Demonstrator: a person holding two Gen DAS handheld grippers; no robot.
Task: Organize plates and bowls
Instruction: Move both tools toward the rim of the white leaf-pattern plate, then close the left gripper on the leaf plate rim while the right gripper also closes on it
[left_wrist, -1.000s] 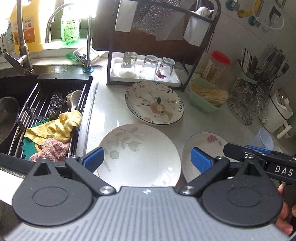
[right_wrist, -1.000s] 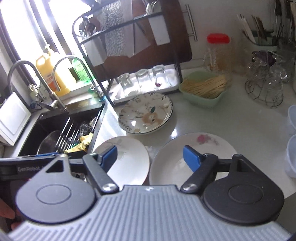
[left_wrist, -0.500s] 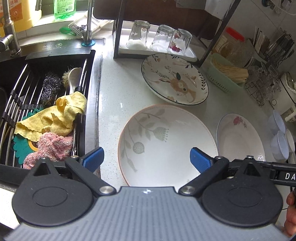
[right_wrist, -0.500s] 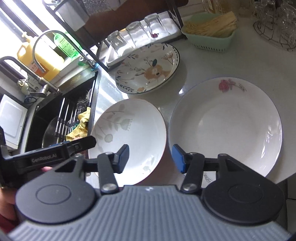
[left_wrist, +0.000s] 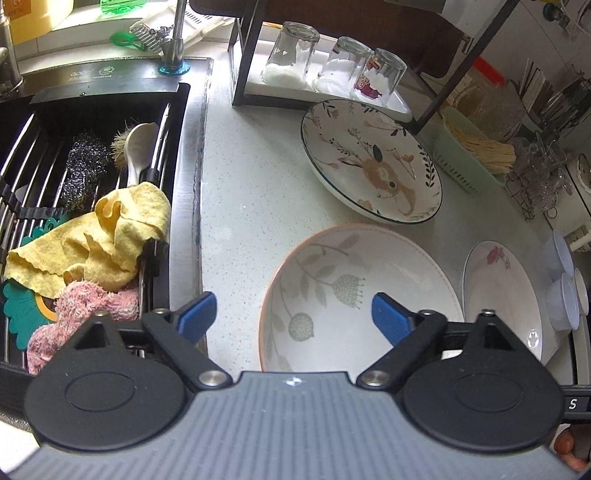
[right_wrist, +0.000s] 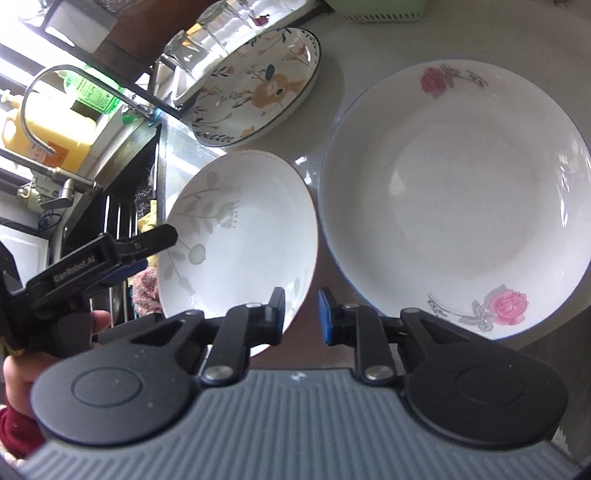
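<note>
Three plates lie on the pale counter. The leaf-pattern plate (left_wrist: 354, 295) (right_wrist: 236, 236) is in the middle, the rose plate (left_wrist: 502, 295) (right_wrist: 461, 199) to its right, and the rabbit plate (left_wrist: 373, 162) (right_wrist: 258, 88) behind. My left gripper (left_wrist: 293, 317) hangs low over the leaf plate's left rim. Its jaws are wide and closing, and the rim lies between them untouched. My right gripper (right_wrist: 303, 317) hovers over the gap between the leaf and rose plates. Its jaws are closing to a narrow slot, with the left pad over the leaf plate's right rim and no grip showing.
A sink (left_wrist: 177, 221) with a yellow cloth (left_wrist: 103, 236), a pink cloth and scrubbers lies to the left. A black rack with upturned glasses (left_wrist: 332, 62) stands behind. A green basket of chopsticks (left_wrist: 476, 155) and small translucent cups (left_wrist: 561, 291) sit on the right.
Both grippers came down closer to the plates. The right jaws narrowed from wide to a small gap and the view rolled. The left jaws closed in a little.
</note>
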